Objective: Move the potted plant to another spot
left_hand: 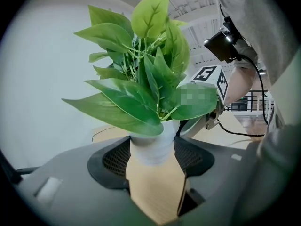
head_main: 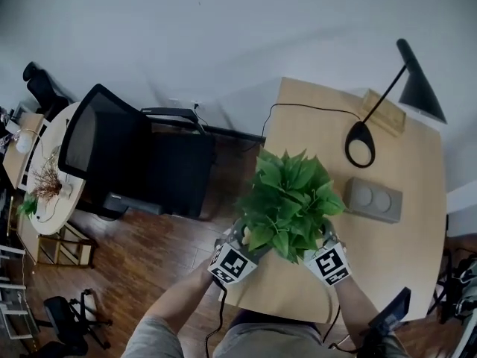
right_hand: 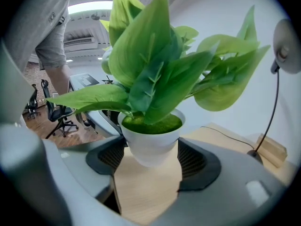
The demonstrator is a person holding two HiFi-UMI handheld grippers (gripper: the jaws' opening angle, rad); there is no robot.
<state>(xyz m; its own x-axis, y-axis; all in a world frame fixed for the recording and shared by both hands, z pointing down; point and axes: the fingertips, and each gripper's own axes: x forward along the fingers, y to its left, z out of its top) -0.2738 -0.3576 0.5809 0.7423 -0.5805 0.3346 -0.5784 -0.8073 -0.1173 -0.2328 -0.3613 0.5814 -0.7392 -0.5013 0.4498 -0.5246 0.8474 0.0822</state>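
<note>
The potted plant (head_main: 289, 200) has broad green leaves and a small white pot (right_hand: 153, 142). It hangs above the front left part of the wooden desk (head_main: 402, 170), its base off the wood in the right gripper view. My left gripper (head_main: 244, 239) holds the pot from the left and my right gripper (head_main: 322, 237) from the right. In the left gripper view the pot (left_hand: 151, 149) sits between the two dark pads of the left gripper (left_hand: 151, 157), touching both. The right gripper (right_hand: 151, 157) likewise has the pot pressed between its pads. Leaves hide the pot in the head view.
A black desk lamp (head_main: 387, 103) stands at the desk's far side with a wooden block (head_main: 384, 110) behind it. A grey box with two round dials (head_main: 373, 200) lies right of the plant. A black office chair (head_main: 134, 155) stands left of the desk on the wooden floor.
</note>
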